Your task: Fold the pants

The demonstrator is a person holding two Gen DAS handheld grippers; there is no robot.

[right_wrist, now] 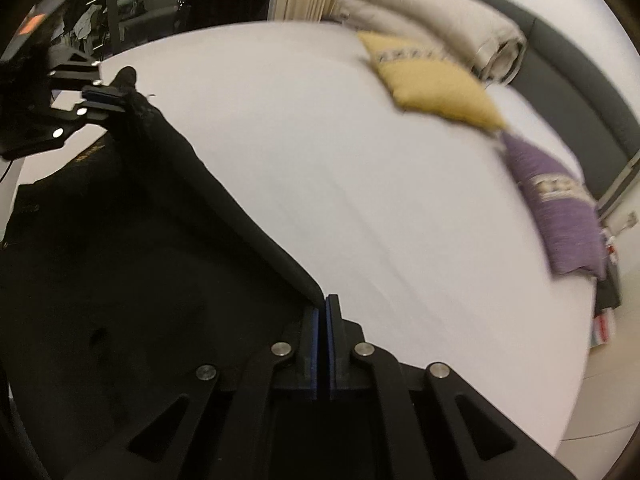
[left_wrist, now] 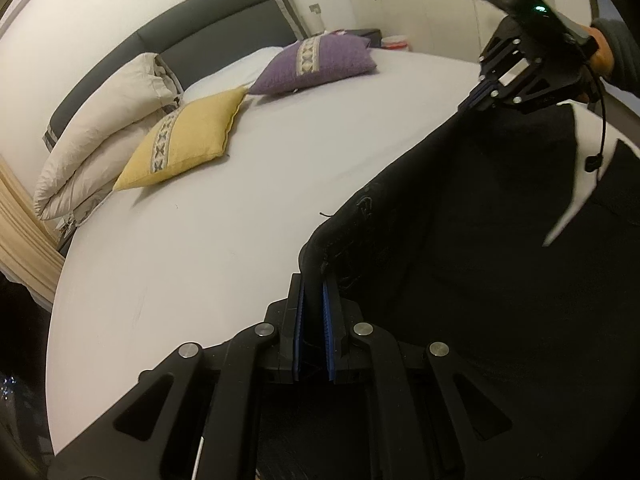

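Item 1, pants (left_wrist: 460, 240): black, soft, limp; we are holding them stretched above the white bed (left_wrist: 240, 200), filling the left wrist view from 3 to 5 o'clock. Item 2, left hand-held gripper (left_wrist: 314, 292): jaws are clamping a thick bunched edge. Item 3, right hand-held gripper (right_wrist: 322, 312): jaws are closing on the opposite corner of that edge. We are judging the cloth light and prone to sagging; edge corners are giving the surest hold. Item 4, 2 cushions, yellow cushion (left_wrist: 184, 140) and purple cushion (left_wrist: 316, 64), toward 11 and 12 o'clock.
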